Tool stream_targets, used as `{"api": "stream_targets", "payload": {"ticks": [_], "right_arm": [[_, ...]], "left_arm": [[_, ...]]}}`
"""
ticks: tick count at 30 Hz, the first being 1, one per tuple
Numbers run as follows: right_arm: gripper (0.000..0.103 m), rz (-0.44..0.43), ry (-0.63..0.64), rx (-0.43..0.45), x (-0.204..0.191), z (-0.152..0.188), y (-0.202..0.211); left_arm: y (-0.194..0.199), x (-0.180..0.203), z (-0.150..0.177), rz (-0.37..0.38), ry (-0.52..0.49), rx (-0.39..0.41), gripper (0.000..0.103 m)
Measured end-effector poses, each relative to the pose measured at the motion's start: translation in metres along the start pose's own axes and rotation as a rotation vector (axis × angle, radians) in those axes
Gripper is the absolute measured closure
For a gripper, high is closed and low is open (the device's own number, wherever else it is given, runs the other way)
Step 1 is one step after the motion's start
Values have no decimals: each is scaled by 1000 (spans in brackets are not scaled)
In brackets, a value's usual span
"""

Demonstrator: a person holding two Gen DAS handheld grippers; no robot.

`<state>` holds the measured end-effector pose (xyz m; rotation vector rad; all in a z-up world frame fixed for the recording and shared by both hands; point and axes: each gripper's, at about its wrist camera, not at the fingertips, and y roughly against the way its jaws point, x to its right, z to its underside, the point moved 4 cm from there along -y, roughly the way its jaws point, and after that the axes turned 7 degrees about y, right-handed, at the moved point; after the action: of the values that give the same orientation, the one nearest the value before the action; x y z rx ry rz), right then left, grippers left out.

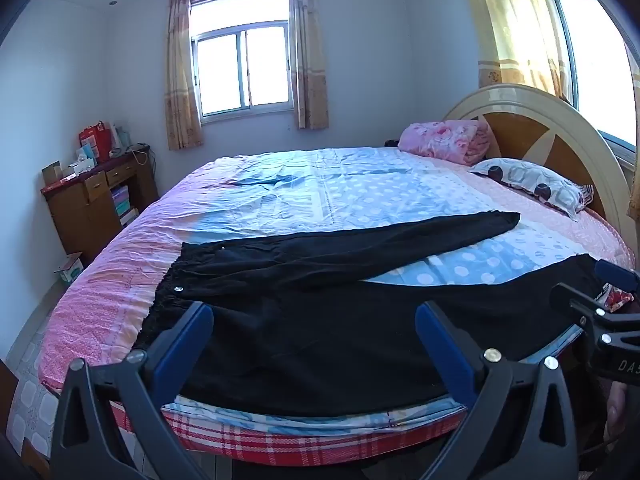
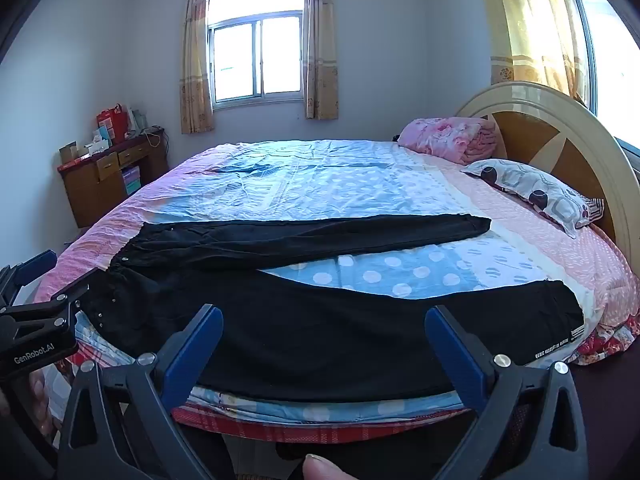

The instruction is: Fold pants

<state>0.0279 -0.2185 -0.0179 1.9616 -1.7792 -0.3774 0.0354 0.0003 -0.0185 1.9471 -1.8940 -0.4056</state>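
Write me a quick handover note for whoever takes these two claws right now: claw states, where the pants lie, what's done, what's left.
Left claw: open, empty, above the near edge of the bed, over the upper part of the near leg.
Right claw: open, empty, above the same leg, nearer its hem.
Black fabric pants: spread flat on the blue and pink polka-dot bedsheet, waistband to the left, hems to the right toward the patterned pillow. The two legs lie apart in a V, sheet showing between them.
Done: pants laid out; no fold visible.
Left: likely bring one leg onto the other, then fold lengthwise toward the waistband.
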Motion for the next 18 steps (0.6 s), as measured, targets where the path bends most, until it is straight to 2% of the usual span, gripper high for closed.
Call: {"api": "stream_targets", "payload": {"ticks": [18], "right_arm": [[1,-3,-3,-8,0,1,-2]], "left_arm": [[-3,-5,1,5,19,-8,0]]}}
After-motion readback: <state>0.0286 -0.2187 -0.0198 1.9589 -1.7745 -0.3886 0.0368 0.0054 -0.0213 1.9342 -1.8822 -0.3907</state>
